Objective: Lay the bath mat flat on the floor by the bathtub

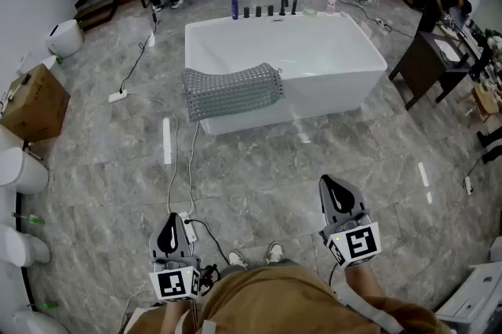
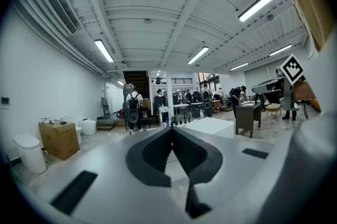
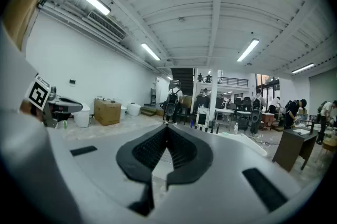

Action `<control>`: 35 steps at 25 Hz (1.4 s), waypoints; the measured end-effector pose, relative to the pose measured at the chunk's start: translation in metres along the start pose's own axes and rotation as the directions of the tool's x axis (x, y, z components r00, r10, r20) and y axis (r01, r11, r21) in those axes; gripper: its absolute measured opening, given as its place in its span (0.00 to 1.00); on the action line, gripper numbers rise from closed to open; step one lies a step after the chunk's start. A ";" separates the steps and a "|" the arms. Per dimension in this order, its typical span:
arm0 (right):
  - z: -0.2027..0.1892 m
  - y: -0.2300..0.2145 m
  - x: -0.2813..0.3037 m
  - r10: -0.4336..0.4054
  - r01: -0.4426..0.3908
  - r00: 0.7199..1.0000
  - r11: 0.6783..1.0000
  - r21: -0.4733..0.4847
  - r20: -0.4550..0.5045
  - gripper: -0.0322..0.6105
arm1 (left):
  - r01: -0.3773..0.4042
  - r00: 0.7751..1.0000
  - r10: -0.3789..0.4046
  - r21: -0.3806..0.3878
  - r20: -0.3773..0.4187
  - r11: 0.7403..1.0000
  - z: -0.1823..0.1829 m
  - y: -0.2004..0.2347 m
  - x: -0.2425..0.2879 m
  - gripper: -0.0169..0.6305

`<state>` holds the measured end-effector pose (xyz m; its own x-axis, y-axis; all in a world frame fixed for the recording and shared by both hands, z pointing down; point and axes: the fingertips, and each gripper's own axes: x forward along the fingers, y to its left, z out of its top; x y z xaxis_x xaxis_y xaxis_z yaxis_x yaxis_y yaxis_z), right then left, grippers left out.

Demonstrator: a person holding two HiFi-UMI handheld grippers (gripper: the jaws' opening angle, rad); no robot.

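While the grey perforated rubber bath mat (image 1: 233, 90) hangs draped over the near rim of the white rectangular bathtub (image 1: 329, 81), the left tool (image 1: 170, 237) and right tool (image 1: 339, 197) hover well back, both closed tight and empty.

We note a cardboard box (image 1: 35, 101) at far left, a white power strip (image 1: 118, 96) near it, a dark desk (image 1: 427, 62) at right.
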<state>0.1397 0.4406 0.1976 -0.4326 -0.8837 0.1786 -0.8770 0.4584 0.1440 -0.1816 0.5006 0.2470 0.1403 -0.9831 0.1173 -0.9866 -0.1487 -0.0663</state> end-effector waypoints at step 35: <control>-0.028 -0.109 0.060 0.003 -0.002 1.000 0.999 0.042 -0.027 0.06 | -0.070 0.998 0.070 -0.036 -0.011 0.997 0.006 -0.033 0.103 0.03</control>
<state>0.2149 0.3407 0.2201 -0.4296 -0.8795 0.2048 -0.8842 0.4557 0.1023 -0.1342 0.4037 0.2553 0.0703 -0.9898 0.1237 -0.9964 -0.0755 -0.0385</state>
